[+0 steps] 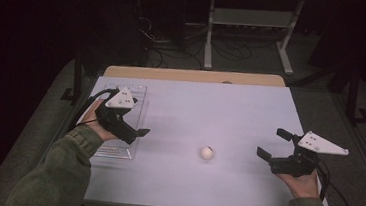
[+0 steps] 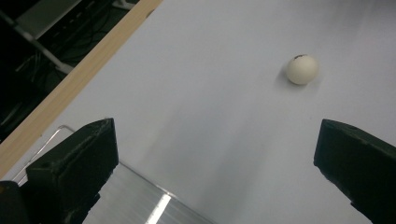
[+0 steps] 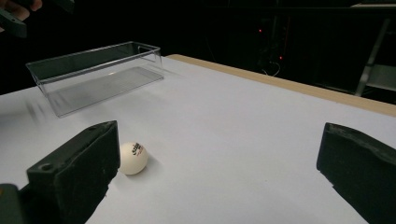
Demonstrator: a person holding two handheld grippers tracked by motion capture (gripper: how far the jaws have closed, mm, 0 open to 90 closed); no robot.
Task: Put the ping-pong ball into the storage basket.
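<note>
left tongs [image 1: 141, 131] wide open, right tongs [image 1: 273, 143] wide open, empty

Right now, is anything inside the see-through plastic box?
The clear rectangular plastic box looks empty in the right gripper view: only its bare floor shows through. The small white ball sits outside it on the white table. In the high view, the left gripper covers part of the box.

I can make out a small dark printed mark with a touch of red on the white ball [image 3: 132, 158], but the letters are too small and blurred for me to read.
</note>
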